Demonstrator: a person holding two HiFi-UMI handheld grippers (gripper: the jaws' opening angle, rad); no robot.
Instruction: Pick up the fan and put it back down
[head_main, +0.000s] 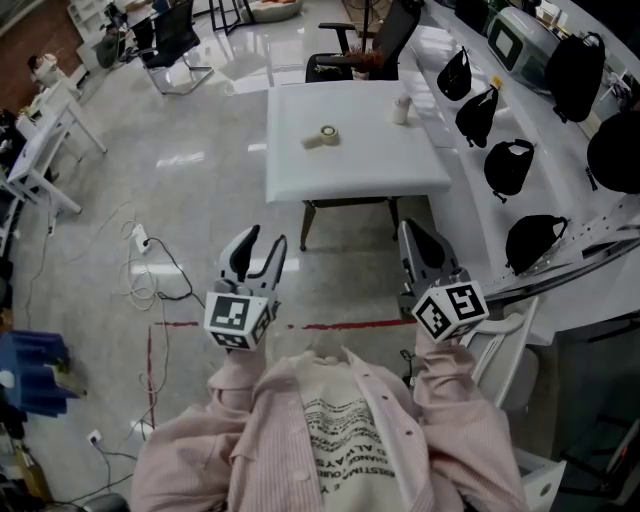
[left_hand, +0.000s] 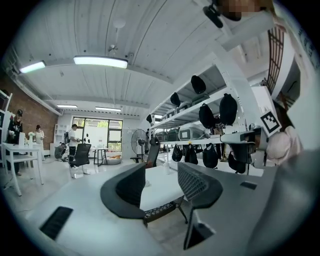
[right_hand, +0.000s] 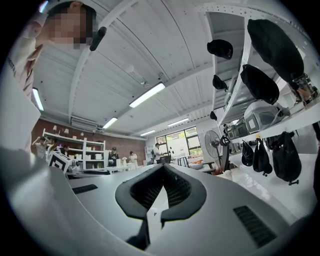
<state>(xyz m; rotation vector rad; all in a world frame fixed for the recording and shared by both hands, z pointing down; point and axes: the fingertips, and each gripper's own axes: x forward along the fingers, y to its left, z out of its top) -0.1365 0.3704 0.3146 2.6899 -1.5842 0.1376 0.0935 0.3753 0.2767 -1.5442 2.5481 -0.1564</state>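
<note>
Your left gripper (head_main: 263, 248) is released: its jaws stand apart with nothing between them, and only the white table (head_main: 350, 165) shows through the gap. Your right gripper (head_main: 417, 243) is clenched, its jaw tips pressed together on nothing. You hold both level in front of your chest, side by side, near you and well apart from the table, which stands farther off on the glossy floor. The fan (left_hand: 138, 141), a pedestal type, stands upright far across the room beyond the table, close to the black chair (head_main: 362, 52) at the table's far edge and well away from both grippers. A roll of tape (head_main: 327, 135) lies near the table's middle, and a small white cup (head_main: 402, 109) stands toward its far right corner. Black bags (head_main: 508, 166) line the white shelving on the right. A power strip (head_main: 141, 238) with loose cables lies on the floor to the left.
</note>
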